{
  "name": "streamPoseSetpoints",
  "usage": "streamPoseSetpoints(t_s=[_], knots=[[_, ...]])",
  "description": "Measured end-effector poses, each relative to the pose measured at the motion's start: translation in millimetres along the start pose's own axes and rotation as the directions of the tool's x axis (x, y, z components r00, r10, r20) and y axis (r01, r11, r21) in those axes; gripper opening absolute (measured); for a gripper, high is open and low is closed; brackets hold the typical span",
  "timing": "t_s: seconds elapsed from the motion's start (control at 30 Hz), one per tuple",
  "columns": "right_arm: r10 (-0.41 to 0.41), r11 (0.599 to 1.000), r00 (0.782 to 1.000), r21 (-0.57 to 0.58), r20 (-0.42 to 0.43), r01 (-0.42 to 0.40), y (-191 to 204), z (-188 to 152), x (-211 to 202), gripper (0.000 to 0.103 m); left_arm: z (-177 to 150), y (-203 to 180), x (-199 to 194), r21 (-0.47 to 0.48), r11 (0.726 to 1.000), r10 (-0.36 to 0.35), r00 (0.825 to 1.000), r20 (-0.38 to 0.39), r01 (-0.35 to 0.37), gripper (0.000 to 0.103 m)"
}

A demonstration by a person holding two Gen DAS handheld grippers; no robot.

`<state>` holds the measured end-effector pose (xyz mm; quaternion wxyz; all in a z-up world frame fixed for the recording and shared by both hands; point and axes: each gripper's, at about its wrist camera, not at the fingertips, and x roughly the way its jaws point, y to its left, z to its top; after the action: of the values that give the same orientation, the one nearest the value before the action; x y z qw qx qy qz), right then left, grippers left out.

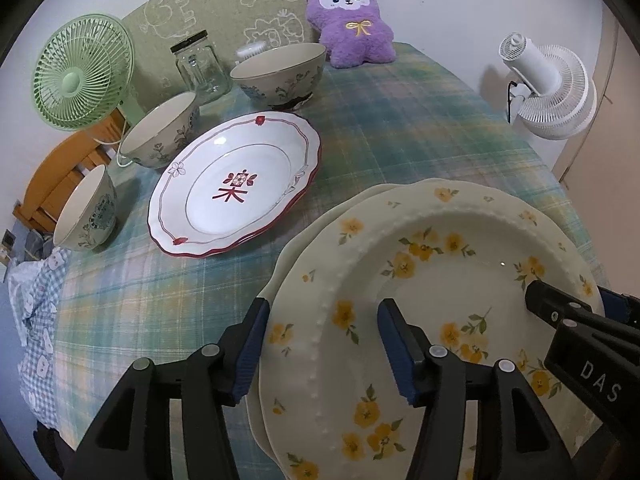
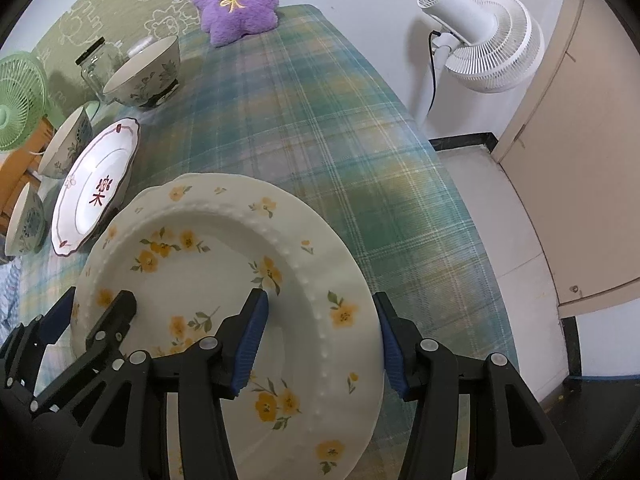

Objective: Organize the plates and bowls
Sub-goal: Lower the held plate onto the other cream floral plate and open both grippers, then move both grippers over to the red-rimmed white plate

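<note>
A table under a green plaid cloth [image 1: 400, 120] fills both views. In the left wrist view, from the left edge: a green fan [image 1: 82, 74], a small bowl [image 1: 86, 210] at mid left, a second bowl [image 1: 160, 132] above it, then a glass jar [image 1: 200, 66] and a third bowl [image 1: 278, 74] at upper center. A white plate with red trim [image 1: 236, 184] lies in the middle. A purple plush toy [image 1: 352, 24] sits at the top, a white fan [image 1: 548, 88] at the upper right. At lower right lies a cream plate with yellow flowers [image 1: 440, 280], stacked on another plate whose rim peeks out on its left. The left gripper [image 1: 324, 354] is spread wide, its fingers straddling this plate's left rim. In the right wrist view the right gripper [image 2: 320, 346], also spread, straddles the flowered plate's right rim.
</note>
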<state>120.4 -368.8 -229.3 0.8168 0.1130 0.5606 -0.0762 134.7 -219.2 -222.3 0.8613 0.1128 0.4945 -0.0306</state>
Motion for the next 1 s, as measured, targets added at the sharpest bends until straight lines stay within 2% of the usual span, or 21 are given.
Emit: streamPoseSetpoints(t_s=[0.1, 0.33, 0.53, 0.63, 0.83, 1.0], knots=[[0.011, 1.000, 1.000, 0.011, 0.000, -0.011, -2.2, -0.1, 1.1, 0.056, -0.1, -1.4, 0.4, 0.000, 1.000, 0.004, 1.000, 0.003, -0.004, 0.059], [0.014, 1.000, 1.000, -0.019, 0.003, -0.014, 0.7, -1.3, 0.5, 0.056, -2.4, -12.2, 5.0, 0.033, 0.999, 0.019, 1.000, -0.009, -0.018, 0.076], [0.017, 1.000, 1.000, -0.023, -0.003, -0.017, 2.4, 0.2, 2.0, 0.056, 0.0, -11.7, 7.4, 0.031, 0.999, 0.017, 1.000, -0.026, -0.016, 0.087], [0.027, 0.999, 1.000, -0.026, -0.011, -0.028, 6.8, 2.6, 4.0, 0.057, 1.4, -7.1, 7.8, 0.013, 1.000, 0.017, 0.999, -0.039, -0.017, 0.089], [0.010, 0.999, 1.000, -0.041, -0.020, -0.011, 14.1, 3.1, 8.2, 0.067, -0.1, 0.8, 5.1, -0.002, 1.000, -0.010, 0.999, -0.043, 0.010, 0.089], [-0.025, 0.993, 0.997, -0.114, 0.067, 0.032, 28.9, 12.1, -17.0, 0.081, 7.1, 26.4, -8.8, -0.075, 0.996, -0.055, 0.998, -0.018, 0.054, 0.089]])
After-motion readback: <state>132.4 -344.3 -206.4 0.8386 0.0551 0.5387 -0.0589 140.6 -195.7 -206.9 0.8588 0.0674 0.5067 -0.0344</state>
